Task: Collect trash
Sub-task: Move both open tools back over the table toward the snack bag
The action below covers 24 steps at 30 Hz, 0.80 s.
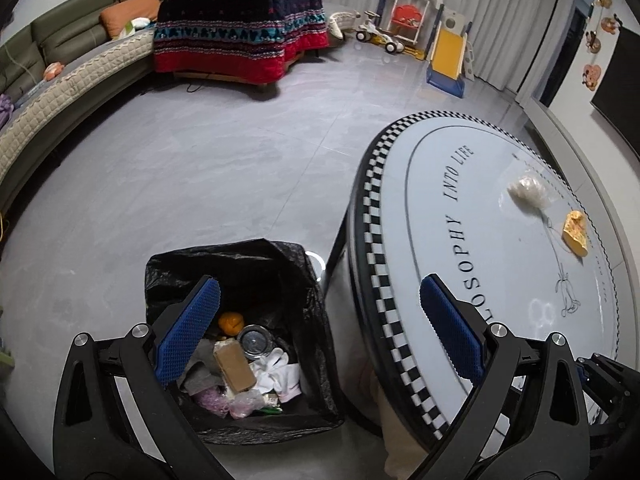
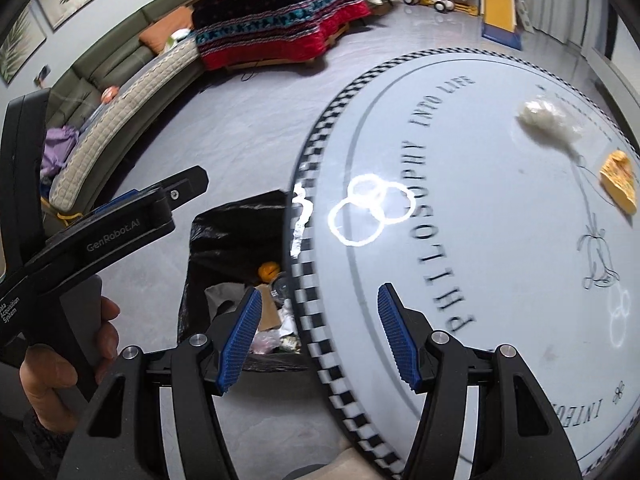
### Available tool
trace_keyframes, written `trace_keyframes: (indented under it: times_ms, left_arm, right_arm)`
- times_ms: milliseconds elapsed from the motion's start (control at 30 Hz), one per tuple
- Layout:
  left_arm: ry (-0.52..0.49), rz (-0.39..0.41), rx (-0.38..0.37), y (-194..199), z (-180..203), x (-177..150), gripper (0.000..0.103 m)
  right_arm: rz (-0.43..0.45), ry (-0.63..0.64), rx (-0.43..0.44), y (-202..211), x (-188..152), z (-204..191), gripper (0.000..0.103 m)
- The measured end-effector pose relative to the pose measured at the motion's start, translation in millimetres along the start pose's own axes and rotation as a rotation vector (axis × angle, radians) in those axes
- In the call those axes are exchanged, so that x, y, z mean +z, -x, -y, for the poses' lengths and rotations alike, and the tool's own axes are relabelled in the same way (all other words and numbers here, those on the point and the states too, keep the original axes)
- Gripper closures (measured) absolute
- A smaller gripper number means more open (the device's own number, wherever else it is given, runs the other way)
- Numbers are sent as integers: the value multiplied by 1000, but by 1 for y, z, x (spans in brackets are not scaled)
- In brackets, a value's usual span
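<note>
Holding over bin and table

Bin [image 1: 240, 264], black liner: orange peel [image 1: 231, 322], tin [image 1: 253, 341], cardboard, tissue. Left gripper [image 1: 320, 332] spread, empty. Right gripper [image 2: 318, 340] spread, empty. Table [image 1: 500, 184]: white wad [image 1: 526, 191], yellow wrapper [image 1: 576, 232]. Right view only: hand [image 2: 60, 364].

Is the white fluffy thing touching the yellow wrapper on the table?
Apart. The right wrist view shows bare table between the white fluffy thing and the yellow wrapper.

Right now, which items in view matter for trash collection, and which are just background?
Job:
white wad, on table
yellow scrap, on table
lined trash bin, part full
left gripper and right gripper, both empty

Background:
sofa
blanket-covered table
toy slide
</note>
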<state>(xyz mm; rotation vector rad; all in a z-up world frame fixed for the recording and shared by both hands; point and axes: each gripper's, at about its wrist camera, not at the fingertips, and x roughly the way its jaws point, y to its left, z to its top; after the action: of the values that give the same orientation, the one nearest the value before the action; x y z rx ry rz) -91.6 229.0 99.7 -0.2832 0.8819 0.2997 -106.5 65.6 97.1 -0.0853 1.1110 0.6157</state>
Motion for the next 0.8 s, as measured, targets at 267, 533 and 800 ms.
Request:
trace_keyframes:
  times_ms: [267,533,800]
  left_arm:
    - [-128,-10,-88,-18,89,20,6]
    - [-267,-47,-182,-56,181,38,6]
    - [-399,-65,-239,-104,254,64,6]
  right_arm:
    - [41,-146,-69,25,12,99,41]
    - [87,-302,-143,45,34,208,41]
    - [114,-443,-212,46,56,312,37]
